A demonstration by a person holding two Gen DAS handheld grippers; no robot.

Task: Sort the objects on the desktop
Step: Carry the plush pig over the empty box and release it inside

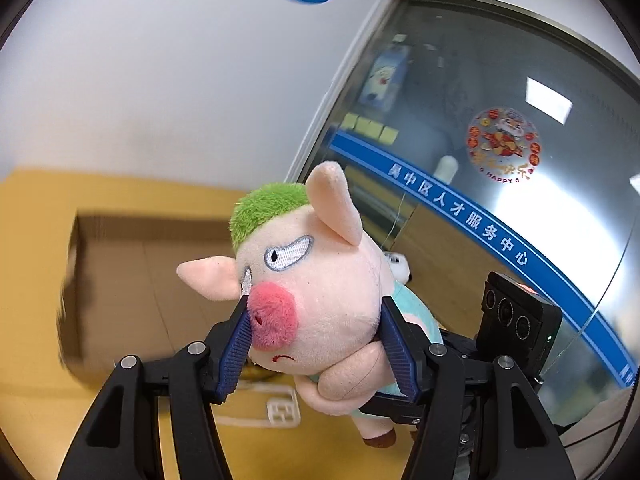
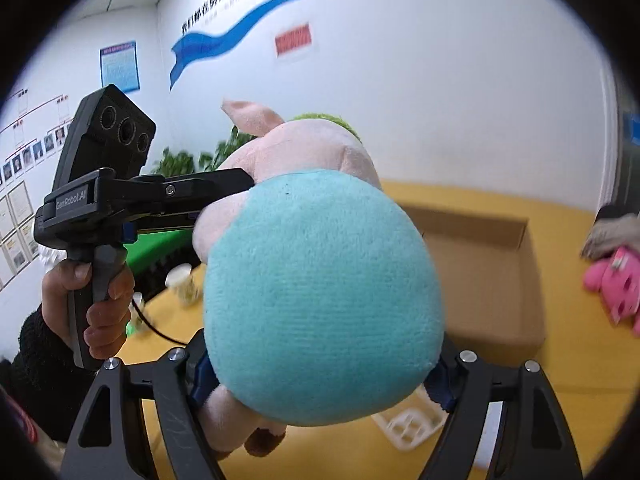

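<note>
A plush pig [image 1: 320, 280] with green hair, a pink snout and a turquoise body is held in the air by both grippers. My left gripper [image 1: 316, 340] is shut on its head, blue pads [image 1: 234, 352] pressing each cheek. My right gripper [image 2: 320, 380] is shut on its turquoise rear [image 2: 320, 300], which fills that view. The left gripper's body [image 2: 100, 200] and the hand holding it show at the left of the right wrist view. An open cardboard box [image 1: 132, 280] lies on the yellow desk [image 1: 36, 260] below; it also shows in the right wrist view [image 2: 488, 276].
A white plastic piece [image 1: 280, 408] lies on the desk under the pig. A pink plush toy [image 2: 612, 284] sits at the desk's right edge. A cup [image 2: 182, 280] and a black cable [image 2: 156, 330] are at the left. A glass partition [image 1: 500, 160] stands behind.
</note>
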